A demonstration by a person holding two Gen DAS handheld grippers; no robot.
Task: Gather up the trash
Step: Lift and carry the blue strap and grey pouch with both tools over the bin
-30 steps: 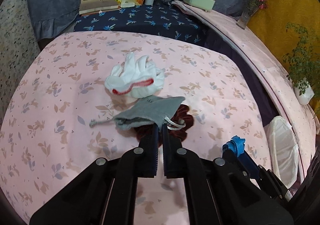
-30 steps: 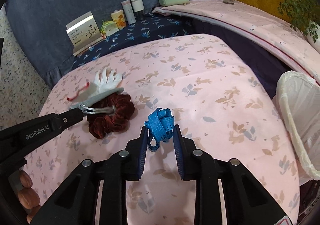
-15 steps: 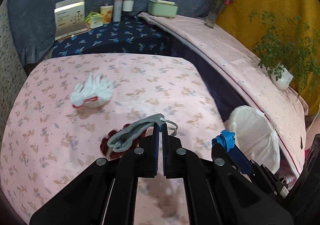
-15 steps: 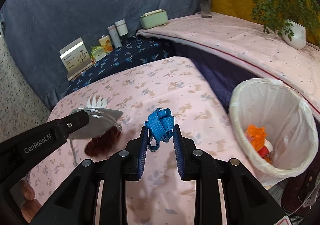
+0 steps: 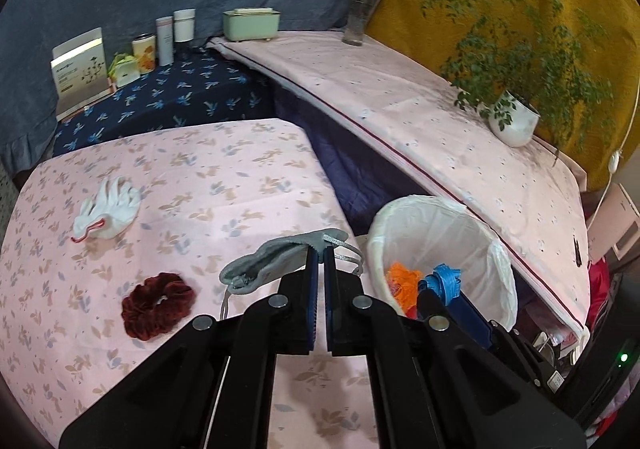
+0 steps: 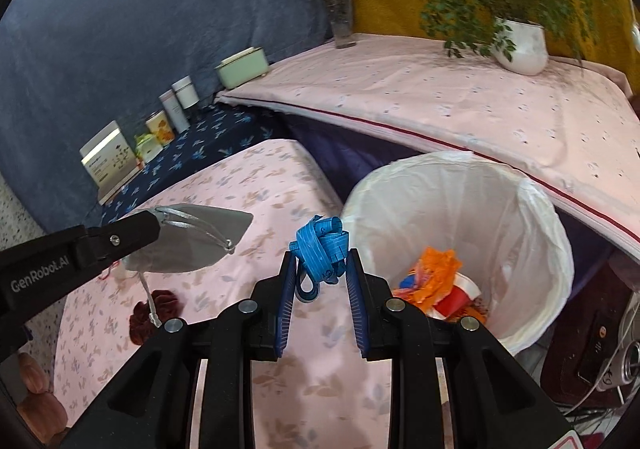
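My left gripper [image 5: 320, 249] is shut on a grey drawstring pouch [image 5: 276, 259] and holds it in the air over the pink table's right edge, next to the bin; the pouch also shows in the right wrist view [image 6: 188, 245]. My right gripper [image 6: 320, 255] is shut on a bundle of blue ribbon [image 6: 322, 247], held just left of the bin's rim; the ribbon also shows in the left wrist view [image 5: 442, 283]. The white-lined trash bin [image 6: 532, 217] stands beside the table and holds orange and red scraps [image 6: 434, 281]. It also shows in the left wrist view [image 5: 404, 211].
A dark red scrunchie [image 5: 158, 305] and a white glove with red trim [image 5: 108, 209] lie on the pink floral table [image 5: 224, 185]. Boxes and jars [image 5: 164, 35] line the dark blue shelf behind. A potted plant [image 5: 514, 121] and a flower vase [image 5: 358, 25] stand on the pink counter.
Both grippers have lifted and swung right toward the bin with their loads. The pouch has come off the scrunchie, which stays on the table.
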